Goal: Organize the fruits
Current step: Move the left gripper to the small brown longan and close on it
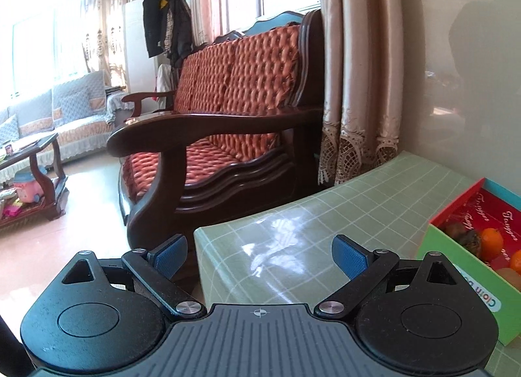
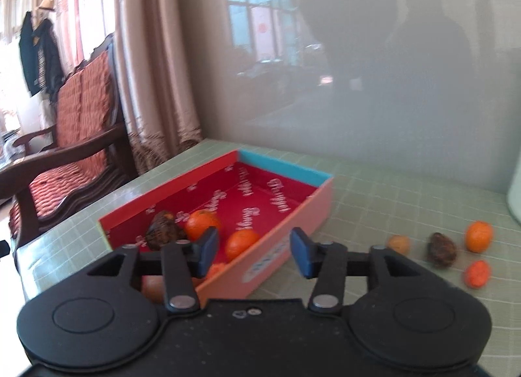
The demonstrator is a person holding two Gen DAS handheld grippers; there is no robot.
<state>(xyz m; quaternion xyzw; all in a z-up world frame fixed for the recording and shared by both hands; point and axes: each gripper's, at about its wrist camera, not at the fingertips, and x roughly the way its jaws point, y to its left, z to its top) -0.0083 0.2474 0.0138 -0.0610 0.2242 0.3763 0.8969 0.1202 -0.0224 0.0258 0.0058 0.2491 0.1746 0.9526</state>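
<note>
Right claw part-open, empty, over the box; left claw wide, empty.

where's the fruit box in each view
Left wrist: the fruit box sits at the right edge, cut off by the frame.
Right wrist: the whole box sits centre, behind the fingers.
Shared landmark: the wooden sofa left of the table.

Several fruits are lying inside the box on the worktop; four more are sitting right of the box, the sofa standing to its left.
</note>
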